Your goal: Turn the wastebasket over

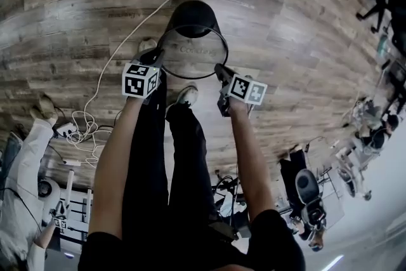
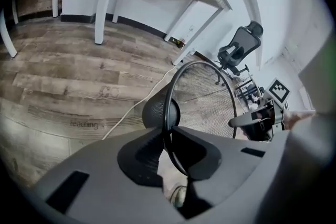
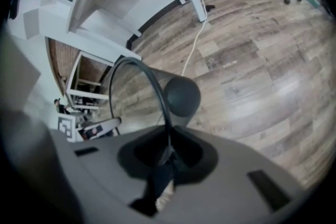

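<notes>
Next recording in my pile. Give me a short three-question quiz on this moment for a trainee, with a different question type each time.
1. Multiple choice: the left gripper is shut on which part of the wastebasket?
A. its rim
B. its base
C. no part, it is empty

2. True or false: the right gripper is open and holds nothing.

3. Short answer: what long thin thing lies on the wood floor beyond the wastebasket?

Key
1. A
2. False: its jaws are closed on the rim too, on the side opposite the left gripper.
3. A white cable.
</notes>
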The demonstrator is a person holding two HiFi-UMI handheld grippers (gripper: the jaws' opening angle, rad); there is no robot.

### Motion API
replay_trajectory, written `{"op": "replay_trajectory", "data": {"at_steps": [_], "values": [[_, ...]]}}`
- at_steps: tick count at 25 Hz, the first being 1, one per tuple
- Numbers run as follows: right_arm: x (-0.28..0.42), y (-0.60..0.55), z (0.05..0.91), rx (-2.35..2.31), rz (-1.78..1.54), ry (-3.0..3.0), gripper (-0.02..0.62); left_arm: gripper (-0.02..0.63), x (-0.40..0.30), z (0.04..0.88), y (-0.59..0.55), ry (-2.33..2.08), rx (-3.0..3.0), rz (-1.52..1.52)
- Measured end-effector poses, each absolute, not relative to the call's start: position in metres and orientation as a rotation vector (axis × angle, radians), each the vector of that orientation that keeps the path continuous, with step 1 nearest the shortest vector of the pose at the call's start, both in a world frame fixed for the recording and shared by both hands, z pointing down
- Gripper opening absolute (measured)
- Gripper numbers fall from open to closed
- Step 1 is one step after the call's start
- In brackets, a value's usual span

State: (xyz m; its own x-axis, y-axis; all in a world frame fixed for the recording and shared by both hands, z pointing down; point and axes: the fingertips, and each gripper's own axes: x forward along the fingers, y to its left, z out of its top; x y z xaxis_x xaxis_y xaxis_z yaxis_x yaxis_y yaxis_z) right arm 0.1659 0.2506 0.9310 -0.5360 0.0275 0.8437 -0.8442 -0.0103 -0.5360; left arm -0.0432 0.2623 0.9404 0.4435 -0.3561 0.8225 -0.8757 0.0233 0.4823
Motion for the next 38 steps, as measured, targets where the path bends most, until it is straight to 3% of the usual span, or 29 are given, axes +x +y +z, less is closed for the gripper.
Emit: {"op": "replay_trajectory", "data": {"at_steps": [22,36,38], "values": [[0.145,0.254,1.038,0.942,1.634,-1.433,0.058,0.077,-0.066,1.033,0.286,-1.065,1.323,0.589],[0.145,0.251,1.049,0.968,1.618,-1.454,0.061,0.091,-0.065,1.044,0.286,-1.031,1.333,0.571],[0.145,0.251,1.048,0.974,1.607,-1.457,0.069,0.118,-0.066,1.045,0.29,-0.999,1.311,0.606]]}}
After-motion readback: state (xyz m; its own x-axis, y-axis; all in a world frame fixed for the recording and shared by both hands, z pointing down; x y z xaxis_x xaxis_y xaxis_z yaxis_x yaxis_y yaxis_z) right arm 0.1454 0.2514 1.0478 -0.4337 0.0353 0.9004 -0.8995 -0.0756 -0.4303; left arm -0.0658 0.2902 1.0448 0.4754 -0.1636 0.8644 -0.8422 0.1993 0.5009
